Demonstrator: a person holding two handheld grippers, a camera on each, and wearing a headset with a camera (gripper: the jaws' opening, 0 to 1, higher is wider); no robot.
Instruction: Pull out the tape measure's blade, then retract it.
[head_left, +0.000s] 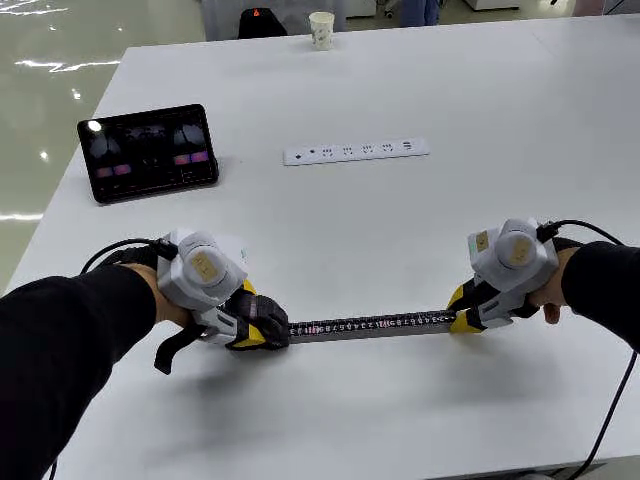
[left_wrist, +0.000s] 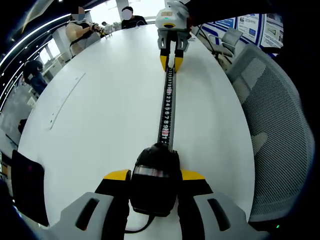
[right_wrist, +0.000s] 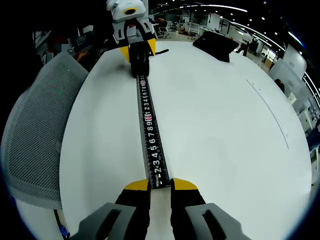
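A black tape measure case sits low over the white table, clamped between the yellow-tipped jaws of my left gripper. Its dark numbered blade runs out straight to the right along the table. My right gripper is shut on the blade's end. In the right gripper view the case is far off at the top, with the left gripper around it. The left gripper view has the right gripper at the blade's far end.
A dark tablet lies at the left of the table. A white power strip lies across the middle. A paper cup stands at the far edge. A grey mesh chair stands beside the near edge. People sit far off.
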